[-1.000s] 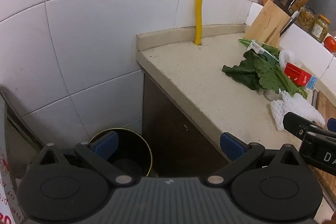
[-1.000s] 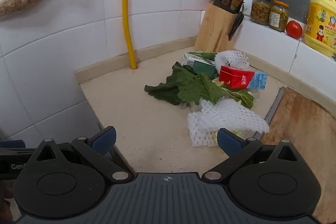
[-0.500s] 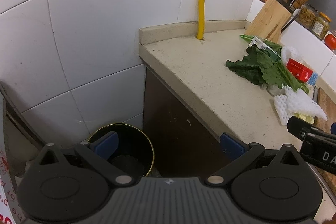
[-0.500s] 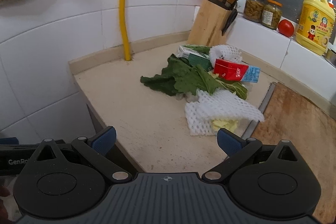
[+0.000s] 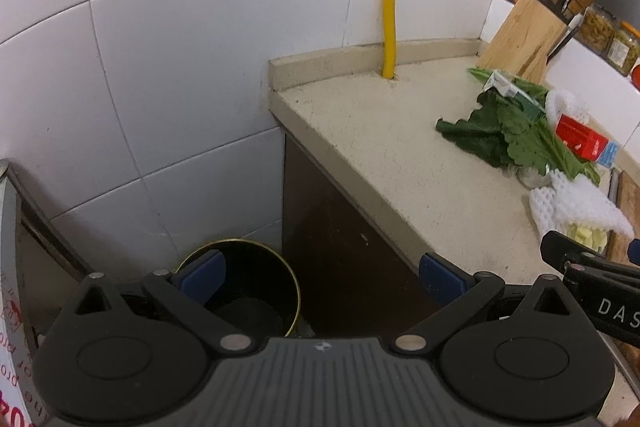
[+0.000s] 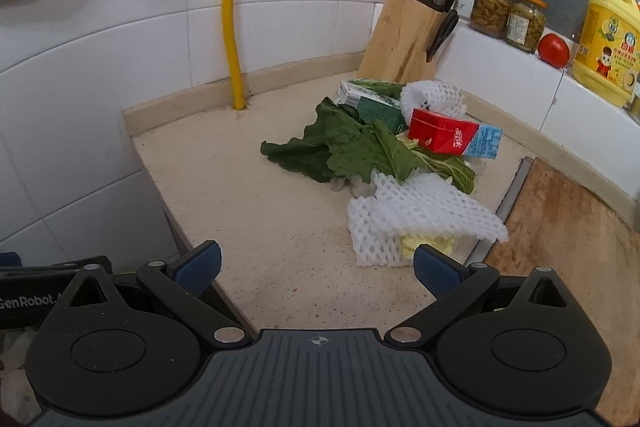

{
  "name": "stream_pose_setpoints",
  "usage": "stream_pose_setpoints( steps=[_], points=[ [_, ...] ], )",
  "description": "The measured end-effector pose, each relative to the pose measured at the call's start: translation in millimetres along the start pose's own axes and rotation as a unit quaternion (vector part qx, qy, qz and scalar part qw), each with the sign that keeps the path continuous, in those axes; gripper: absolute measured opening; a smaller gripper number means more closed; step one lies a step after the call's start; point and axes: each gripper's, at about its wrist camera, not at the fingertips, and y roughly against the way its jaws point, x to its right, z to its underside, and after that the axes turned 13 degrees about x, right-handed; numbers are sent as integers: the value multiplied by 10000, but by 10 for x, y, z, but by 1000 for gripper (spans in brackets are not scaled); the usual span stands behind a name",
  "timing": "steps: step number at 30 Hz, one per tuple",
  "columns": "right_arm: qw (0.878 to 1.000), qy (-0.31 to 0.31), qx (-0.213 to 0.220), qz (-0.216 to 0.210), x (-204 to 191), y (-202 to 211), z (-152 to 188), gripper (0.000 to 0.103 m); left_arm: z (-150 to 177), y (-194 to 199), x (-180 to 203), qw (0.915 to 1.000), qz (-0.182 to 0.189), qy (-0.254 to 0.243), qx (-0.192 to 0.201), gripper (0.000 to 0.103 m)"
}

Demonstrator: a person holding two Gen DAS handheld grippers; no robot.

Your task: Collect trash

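The left gripper (image 5: 320, 279) hangs over the bin (image 5: 248, 281), the right gripper (image 6: 316, 267) faces the foam net (image 6: 420, 215), both jaws wide, empty.

On the counter (image 6: 248, 195) lies a heap of trash: wilted green leaves (image 6: 352, 147), a red carton (image 6: 442, 135) on its side, a green carton (image 6: 376, 107), and white foam netting (image 6: 424, 215). A round black bin (image 5: 256, 291) stands open on the floor below.

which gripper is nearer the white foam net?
Right. The right gripper sits just short of the white foam net; the left gripper hangs off the counter edge, over the bin.
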Motion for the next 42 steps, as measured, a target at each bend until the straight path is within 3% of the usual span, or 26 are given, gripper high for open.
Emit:
stream_pose_setpoints(
  steps=[23, 42],
  points=[
    [10000, 32, 0, 66, 91, 138, 28, 103, 11, 121, 166, 9997, -29, -229, 26, 97],
    [9998, 113, -88, 128, 73, 51, -20, 103, -53, 3, 203, 9998, -14, -164, -69, 94]
  ],
)
